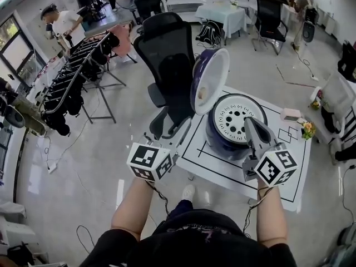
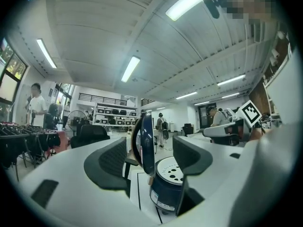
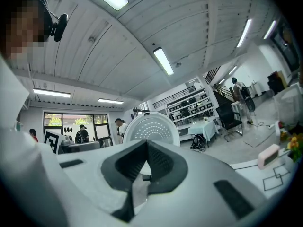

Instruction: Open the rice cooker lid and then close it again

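Note:
The dark blue rice cooker (image 1: 229,139) stands on the white table (image 1: 207,168) with its lid (image 1: 210,77) swung up and open, so the perforated white inner plate (image 1: 240,115) shows. My left gripper (image 1: 177,133) is open at the table's left edge, left of the cooker, and holds nothing. In the left gripper view the lid (image 2: 144,143) shows edge-on between the open jaws of the left gripper (image 2: 154,157), well beyond them, above the cooker (image 2: 166,190). My right gripper (image 1: 250,124) is shut and empty over the cooker's front right rim. The right gripper view shows the right gripper (image 3: 146,163) below the lid's inner face (image 3: 150,127).
A black office chair (image 1: 167,60) stands just behind the table. A pink box (image 1: 290,114) and small flowers (image 1: 307,129) sit at the table's right edge. A loaded clothes rack (image 1: 78,77) is at the left, with people farther back.

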### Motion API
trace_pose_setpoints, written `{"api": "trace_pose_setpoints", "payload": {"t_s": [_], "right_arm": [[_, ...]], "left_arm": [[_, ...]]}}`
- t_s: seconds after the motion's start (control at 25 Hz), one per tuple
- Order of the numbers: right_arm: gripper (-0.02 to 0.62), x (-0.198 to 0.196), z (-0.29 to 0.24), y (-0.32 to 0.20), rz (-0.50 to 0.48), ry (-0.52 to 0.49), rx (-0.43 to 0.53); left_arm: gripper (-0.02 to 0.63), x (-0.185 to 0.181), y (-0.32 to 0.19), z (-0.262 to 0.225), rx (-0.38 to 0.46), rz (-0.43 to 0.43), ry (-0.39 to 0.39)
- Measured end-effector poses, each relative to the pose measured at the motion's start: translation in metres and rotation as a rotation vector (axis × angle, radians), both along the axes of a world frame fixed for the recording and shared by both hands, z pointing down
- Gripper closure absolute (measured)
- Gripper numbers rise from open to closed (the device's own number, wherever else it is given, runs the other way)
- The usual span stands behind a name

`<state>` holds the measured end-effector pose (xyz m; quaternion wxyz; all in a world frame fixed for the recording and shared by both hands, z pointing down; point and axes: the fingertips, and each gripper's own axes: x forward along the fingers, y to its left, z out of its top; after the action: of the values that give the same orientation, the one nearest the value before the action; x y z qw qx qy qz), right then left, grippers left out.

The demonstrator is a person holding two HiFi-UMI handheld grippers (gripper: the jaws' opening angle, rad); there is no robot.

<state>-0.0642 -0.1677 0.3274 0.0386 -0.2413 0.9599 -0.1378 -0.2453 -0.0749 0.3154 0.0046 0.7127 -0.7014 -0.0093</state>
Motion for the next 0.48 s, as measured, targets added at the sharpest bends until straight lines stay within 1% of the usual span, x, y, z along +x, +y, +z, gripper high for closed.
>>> {"api": "trace_pose_setpoints", "payload": {"t_s": [0.28, 0.48], "right_arm": [[0.594, -0.030, 0.002, -0.024, 0.032, -0.002, -0.004], [0.594, -0.043, 0.003, -0.042, 0.065, 0.000, -0.005]], "left_arm": [[0.308, -0.039, -0.031, 0.006, -0.013, 0.014, 0.007], [0.311, -0.061, -0.059, 0.010, -0.019, 0.033, 0.012]]}}
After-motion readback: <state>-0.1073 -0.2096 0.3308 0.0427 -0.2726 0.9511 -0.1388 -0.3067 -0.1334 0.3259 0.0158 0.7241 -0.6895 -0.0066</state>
